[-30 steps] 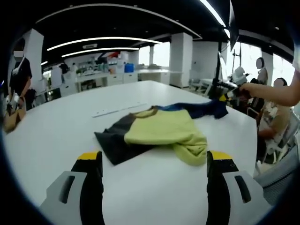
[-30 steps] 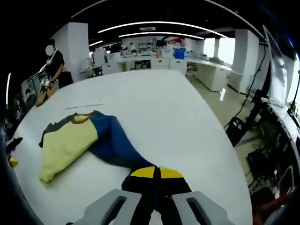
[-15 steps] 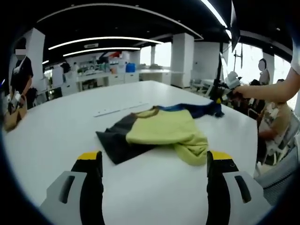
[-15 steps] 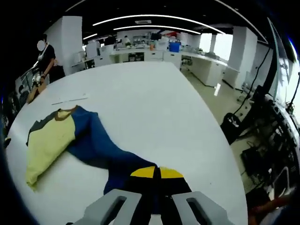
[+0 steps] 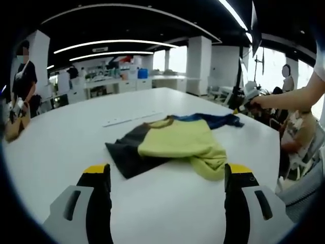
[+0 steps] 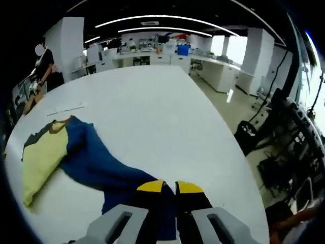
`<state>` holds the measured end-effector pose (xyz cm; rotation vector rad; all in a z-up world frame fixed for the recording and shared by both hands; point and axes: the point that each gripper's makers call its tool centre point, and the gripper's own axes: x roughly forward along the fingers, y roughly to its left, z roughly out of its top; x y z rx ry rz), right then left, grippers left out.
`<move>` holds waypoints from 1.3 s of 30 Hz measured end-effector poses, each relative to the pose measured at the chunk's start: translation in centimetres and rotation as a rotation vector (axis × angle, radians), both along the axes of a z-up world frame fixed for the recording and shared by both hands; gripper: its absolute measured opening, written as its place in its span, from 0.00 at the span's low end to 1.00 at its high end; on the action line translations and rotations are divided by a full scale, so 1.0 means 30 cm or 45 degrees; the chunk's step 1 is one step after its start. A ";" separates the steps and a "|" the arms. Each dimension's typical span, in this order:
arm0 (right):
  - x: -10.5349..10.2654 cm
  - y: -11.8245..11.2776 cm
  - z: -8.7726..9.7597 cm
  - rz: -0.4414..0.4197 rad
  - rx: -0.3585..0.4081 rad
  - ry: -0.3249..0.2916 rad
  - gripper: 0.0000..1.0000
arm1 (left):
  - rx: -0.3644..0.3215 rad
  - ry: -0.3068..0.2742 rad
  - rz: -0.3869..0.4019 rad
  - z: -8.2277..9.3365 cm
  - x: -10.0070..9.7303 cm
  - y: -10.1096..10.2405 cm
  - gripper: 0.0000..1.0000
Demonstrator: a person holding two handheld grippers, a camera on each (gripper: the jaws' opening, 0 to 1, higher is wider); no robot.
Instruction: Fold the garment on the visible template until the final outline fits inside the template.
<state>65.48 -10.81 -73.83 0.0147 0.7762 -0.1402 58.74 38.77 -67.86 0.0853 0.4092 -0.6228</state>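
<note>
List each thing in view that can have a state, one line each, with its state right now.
Garment: lying partly folded and bunched on the table, blue part pulled out toward the right hand-held gripper.
Blue part: stretched flat across the table, its end clamped.
Right hand-held gripper: shut on the blue part.
Left hand-held gripper: open, holding nothing, short of the garment.
Table: white.

Garment blue end runs under right gripper jaws, its tip hidden. Template on table too faint to tell. Strip beyond garment too small to identify. In left gripper view, right gripper blurred past garment's blue end.
</note>
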 end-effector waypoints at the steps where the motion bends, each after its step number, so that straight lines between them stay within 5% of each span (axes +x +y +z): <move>1: -0.007 0.005 0.006 -0.004 0.009 -0.006 0.14 | 0.000 -0.001 0.000 0.001 0.000 0.000 0.90; 8: -0.067 0.043 0.032 -0.012 0.030 -0.018 0.30 | -0.011 -0.006 0.004 0.007 -0.003 -0.002 0.90; 18: -0.154 0.079 0.027 -0.027 0.082 -0.002 0.39 | -0.014 -0.008 0.006 0.010 -0.009 0.001 0.91; 33: -0.155 0.061 -0.083 -0.010 0.135 0.042 0.37 | -0.005 -0.006 0.007 0.005 -0.017 0.004 0.90; 39: -0.185 0.117 -0.088 0.005 0.122 0.019 0.33 | -0.002 0.012 0.019 -0.009 -0.026 0.015 0.89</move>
